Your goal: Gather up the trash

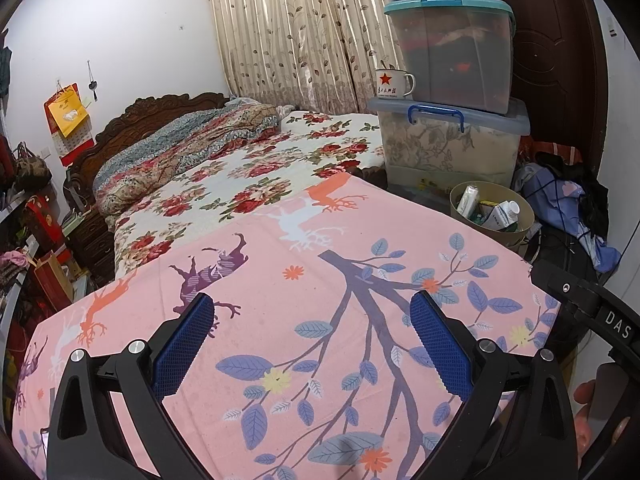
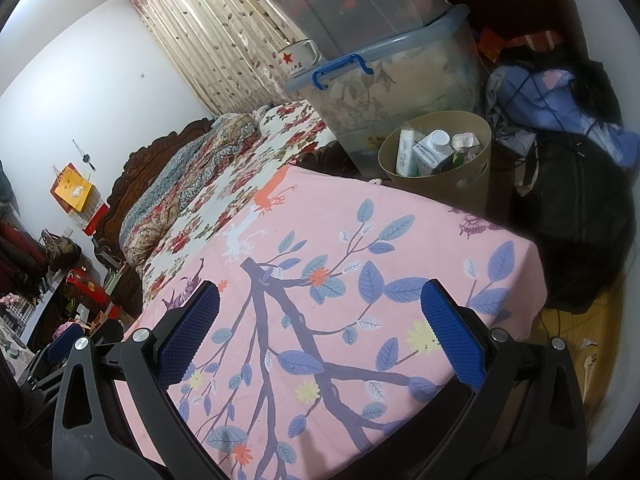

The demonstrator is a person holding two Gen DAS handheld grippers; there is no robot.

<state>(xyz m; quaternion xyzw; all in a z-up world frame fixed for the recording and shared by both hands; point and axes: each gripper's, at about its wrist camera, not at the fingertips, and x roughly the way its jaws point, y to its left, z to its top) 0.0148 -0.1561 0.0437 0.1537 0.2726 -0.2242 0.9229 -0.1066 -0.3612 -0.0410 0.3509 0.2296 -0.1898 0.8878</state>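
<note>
A tan round waste bin [image 1: 491,216] [image 2: 436,160] stands past the far right corner of a table under a pink cloth with a tree print [image 1: 300,300] [image 2: 320,300]. Inside the bin are a white carton with a cap [image 2: 434,152], a white packet [image 2: 405,152] and crumpled paper [image 2: 464,142]. My left gripper [image 1: 312,316] is open above the cloth, nothing between its blue pads. My right gripper [image 2: 320,304] is open too, also empty. In the left wrist view the right gripper's black body [image 1: 592,312] shows at the right edge, with a hand on it.
Stacked clear storage boxes [image 1: 452,120] with an enamel mug [image 1: 394,83] on them stand behind the bin. A bed with a floral cover [image 1: 240,176] lies beyond the table. Bags and clothes [image 2: 560,160] are piled right of the bin. Shelves with clutter [image 1: 32,240] line the left.
</note>
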